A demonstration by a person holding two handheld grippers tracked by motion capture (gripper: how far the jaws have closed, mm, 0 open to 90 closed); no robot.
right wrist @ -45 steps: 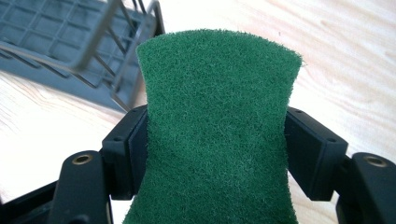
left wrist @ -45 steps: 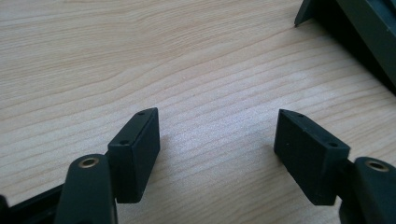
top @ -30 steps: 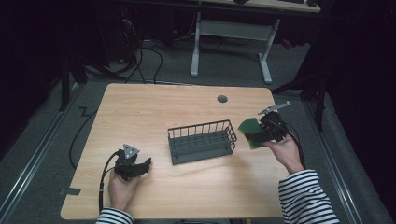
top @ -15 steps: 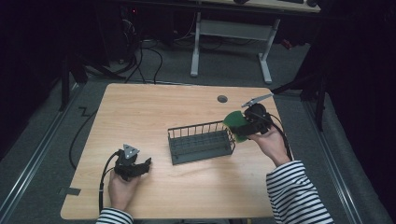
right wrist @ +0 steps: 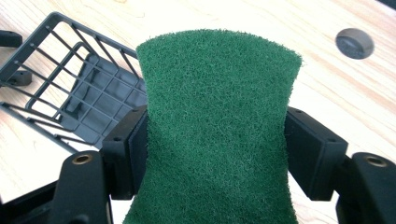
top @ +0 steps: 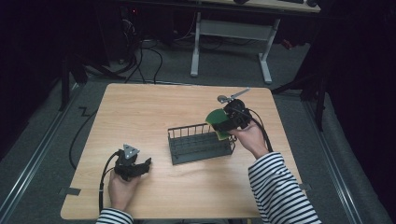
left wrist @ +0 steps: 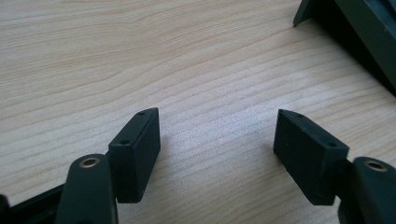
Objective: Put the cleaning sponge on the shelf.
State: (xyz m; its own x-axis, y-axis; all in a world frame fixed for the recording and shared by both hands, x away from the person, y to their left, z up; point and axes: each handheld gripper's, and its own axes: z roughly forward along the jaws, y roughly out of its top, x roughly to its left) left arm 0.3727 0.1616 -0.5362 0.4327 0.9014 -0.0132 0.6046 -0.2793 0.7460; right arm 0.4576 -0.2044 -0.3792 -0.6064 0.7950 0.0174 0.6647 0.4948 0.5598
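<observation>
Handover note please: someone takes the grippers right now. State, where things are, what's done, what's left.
Right gripper: shut on the green scouring pad, pinched by its sides, at the right end of the wire basket.
Left gripper: open, nothing between the jaws, low over bare table left of the basket.
Done: pad picked up and brought to the basket.
Left: likely lower the pad into the basket, release, pull back.

A dark green scouring pad [right wrist: 217, 126] is seen btwn black jaws; the wire basket [top: 201, 143] is dark grey. The table [top: 140, 116] is light wood-grained, w/ a sleeve [top: 280, 191] striped black & white.
</observation>
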